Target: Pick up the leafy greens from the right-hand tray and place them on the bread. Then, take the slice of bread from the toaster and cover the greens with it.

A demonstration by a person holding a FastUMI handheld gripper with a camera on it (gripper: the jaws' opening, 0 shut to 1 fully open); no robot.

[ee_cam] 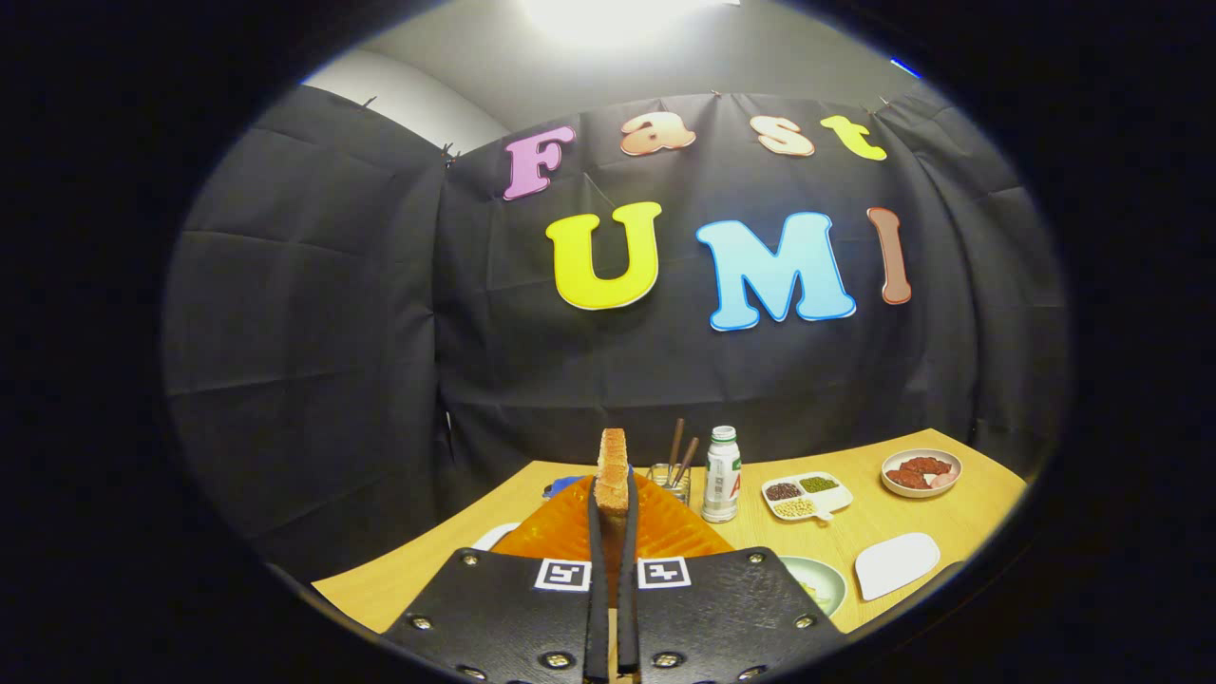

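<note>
A slice of toasted bread (613, 470) stands on edge between my fingers, its upper half rising above the fingertips. My gripper (613, 508) is shut on the slice, held well above the wooden table (940, 518). Right behind and below the slice lies an orange ribbed tray (665, 532). The greens and the toaster are hidden from me.
On the table beyond the fingers stand a glass with chopsticks (673, 470) and a white bottle (722, 475). To the right are a divided dish of beans (806, 496), a bowl of red meat (921, 472), a white rectangular plate (896, 563) and a pale green bowl (819, 581).
</note>
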